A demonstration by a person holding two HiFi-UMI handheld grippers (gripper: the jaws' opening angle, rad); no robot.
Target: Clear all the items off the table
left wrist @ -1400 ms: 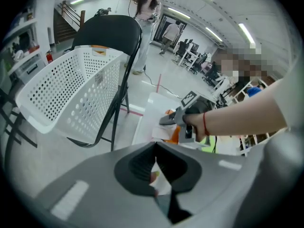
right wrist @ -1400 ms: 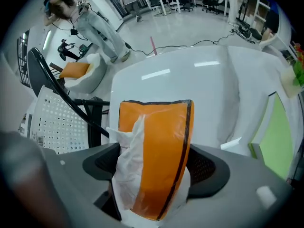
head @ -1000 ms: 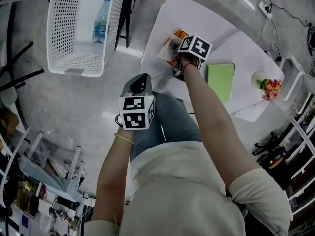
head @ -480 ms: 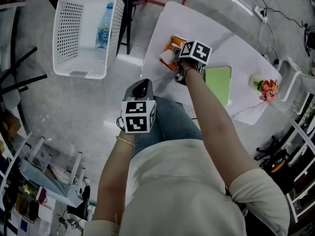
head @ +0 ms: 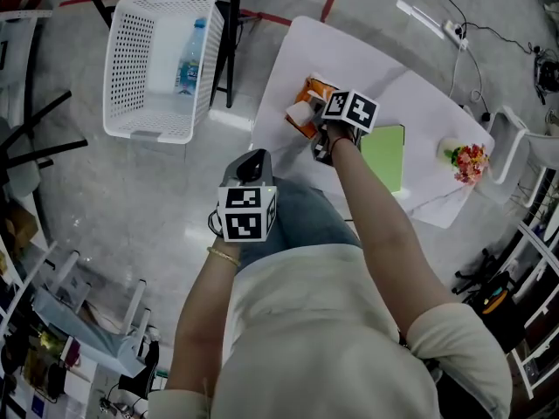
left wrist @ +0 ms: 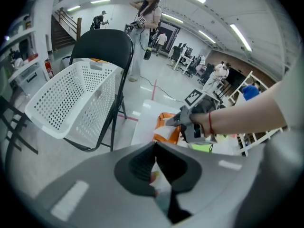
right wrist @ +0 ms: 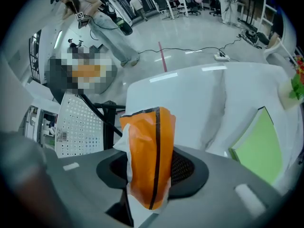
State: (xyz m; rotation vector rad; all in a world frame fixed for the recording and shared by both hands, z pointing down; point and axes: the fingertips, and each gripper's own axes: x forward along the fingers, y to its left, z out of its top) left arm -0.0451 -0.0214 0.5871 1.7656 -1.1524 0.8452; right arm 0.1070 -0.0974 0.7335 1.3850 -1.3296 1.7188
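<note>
My right claw [right wrist: 151,177] has its jaws partly closed on the orange snack bag [right wrist: 148,151]. They have just been closing, and the pads now press on the bag's crinkled sides. The bag sticks straight out from between the jaws. Its black seam line faces the camera, and its white end sits deep between the jaws. Past the bag's far end lies the white table [right wrist: 190,94], and I cannot tell whether the bag is clear of the tabletop. Near this claw on its right, a green book [right wrist: 259,151] lies flat on the table. Farther out the same way, a small bunch of flowers [head: 470,160] stands near the table's edge, well apart from the claw.

My left claw [left wrist: 156,172] has its jaws pressed together with nothing gripped. It hangs off the table, over the floor by my leg, and points downward. Ahead of it and to its left, a white perforated basket [left wrist: 71,103] rests on a black chair [left wrist: 107,46], with a water bottle [head: 186,55] lying inside it. Ahead and to its right is my right claw with the bag.
</note>
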